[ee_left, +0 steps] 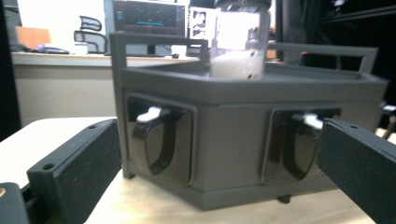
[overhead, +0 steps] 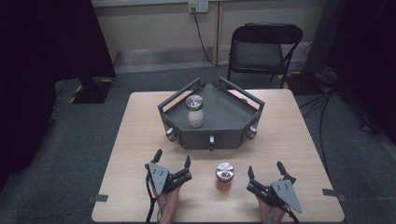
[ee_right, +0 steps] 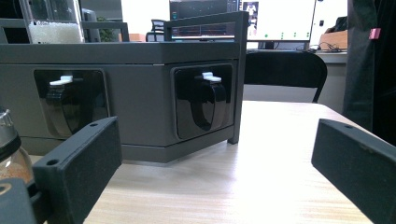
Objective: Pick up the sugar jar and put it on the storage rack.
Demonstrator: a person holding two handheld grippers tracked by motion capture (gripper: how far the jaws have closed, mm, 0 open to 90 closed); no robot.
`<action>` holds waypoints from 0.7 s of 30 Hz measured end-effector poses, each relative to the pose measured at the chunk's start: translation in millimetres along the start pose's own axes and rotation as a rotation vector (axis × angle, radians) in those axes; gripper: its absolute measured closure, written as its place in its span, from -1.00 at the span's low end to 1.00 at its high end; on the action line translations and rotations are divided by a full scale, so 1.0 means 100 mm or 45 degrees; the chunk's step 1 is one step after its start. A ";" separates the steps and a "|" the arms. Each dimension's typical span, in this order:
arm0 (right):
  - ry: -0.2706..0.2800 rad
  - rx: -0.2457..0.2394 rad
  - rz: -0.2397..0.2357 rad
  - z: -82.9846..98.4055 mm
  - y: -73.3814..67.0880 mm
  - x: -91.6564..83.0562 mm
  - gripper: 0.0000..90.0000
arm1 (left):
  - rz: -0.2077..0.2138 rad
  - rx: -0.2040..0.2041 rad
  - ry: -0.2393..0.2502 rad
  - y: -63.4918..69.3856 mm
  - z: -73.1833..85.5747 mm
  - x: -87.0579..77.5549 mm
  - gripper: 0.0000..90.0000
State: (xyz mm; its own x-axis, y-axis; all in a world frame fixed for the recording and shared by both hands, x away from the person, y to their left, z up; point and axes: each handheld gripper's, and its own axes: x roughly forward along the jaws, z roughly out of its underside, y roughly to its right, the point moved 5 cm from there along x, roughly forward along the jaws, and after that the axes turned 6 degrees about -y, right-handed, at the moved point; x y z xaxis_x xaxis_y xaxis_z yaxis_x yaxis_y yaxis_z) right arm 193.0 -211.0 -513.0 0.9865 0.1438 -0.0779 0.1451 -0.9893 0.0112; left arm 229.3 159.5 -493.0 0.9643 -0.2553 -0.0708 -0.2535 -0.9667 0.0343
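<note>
A dark grey angular tray [overhead: 229, 122] with rails and front handles stands at the middle of the wooden table. Inside it, near its left side, a glass jar of white grains [overhead: 194, 111] stands upright under a metal lid. A second jar with orange-brown contents [overhead: 224, 176] stands on the table in front of the tray, between my two grippers. My left gripper [overhead: 173, 159] is open to that jar's left, facing the tray [ee_left: 233, 126] and the white jar [ee_left: 239, 37]. My right gripper [overhead: 265, 170] is open on the jar's right; the orange-brown jar [ee_right: 10, 154] edges its view, left of the tray [ee_right: 140, 93].
A black folding chair [overhead: 261, 49] stands beyond the table's far edge. Dark curtains hang at both sides, and cables run over the floor at the right. Bare tabletop [overhead: 140, 135] lies to the left and right of the tray.
</note>
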 end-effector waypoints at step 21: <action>0.000 0.000 0.000 0.00 0.00 0.00 -0.98 | -0.050 0.025 -0.018 0.03 0.20 0.02 -1.00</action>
State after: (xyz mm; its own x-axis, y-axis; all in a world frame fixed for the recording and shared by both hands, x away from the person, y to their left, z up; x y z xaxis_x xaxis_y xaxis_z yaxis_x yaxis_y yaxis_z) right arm 193.0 -211.0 -513.0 0.9866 0.1437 -0.0778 0.1450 -0.9894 0.0114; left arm 229.0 155.7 -512.9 0.9722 -0.2175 -0.0861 -0.2174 -0.9760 0.0113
